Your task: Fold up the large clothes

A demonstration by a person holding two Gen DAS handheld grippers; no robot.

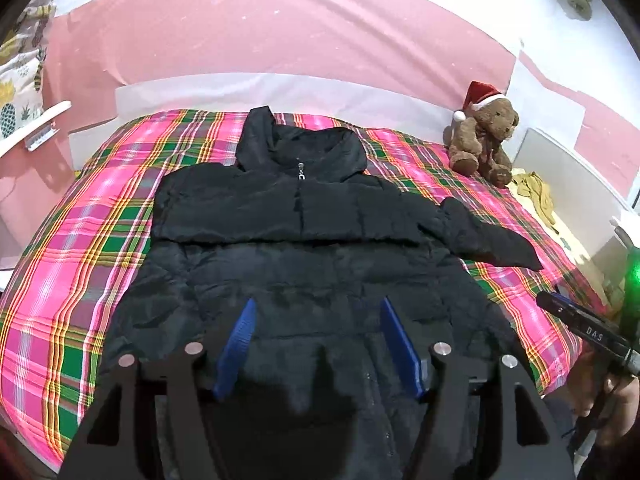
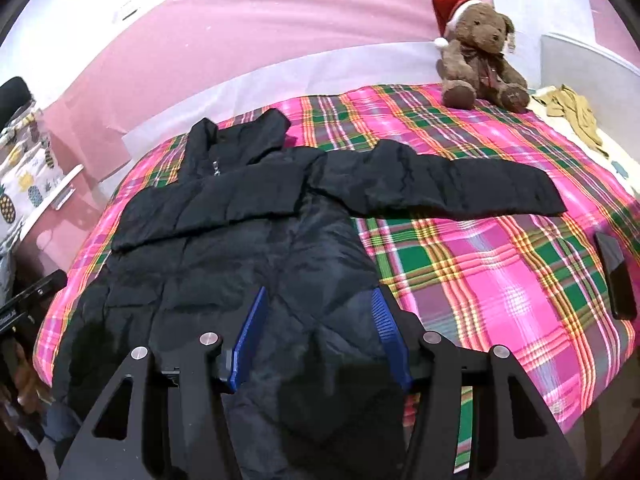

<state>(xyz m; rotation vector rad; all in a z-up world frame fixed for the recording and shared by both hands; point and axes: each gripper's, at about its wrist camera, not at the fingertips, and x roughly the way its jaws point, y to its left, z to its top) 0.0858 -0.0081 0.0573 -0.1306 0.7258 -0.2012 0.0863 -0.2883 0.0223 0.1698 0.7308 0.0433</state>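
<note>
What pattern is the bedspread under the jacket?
The bedspread is pink-and-green plaid with yellow and white lines; the right wrist view shows it best.

A brown teddy bear (image 2: pixel 482 54) in a Santa hat sits on the plaid bedspread (image 2: pixel 480 264), near a phone (image 2: pixel 615 276).

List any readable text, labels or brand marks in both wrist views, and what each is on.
"DAS" – white letters on the black body of the right tongs, at the right edge of the left wrist view.
White lettering on the left tongs, at the left edge of the right wrist view – blurred, unreadable.
Tag on the teddy bear, by its ear – too small to read.
Black jacket – no readable label.
</note>
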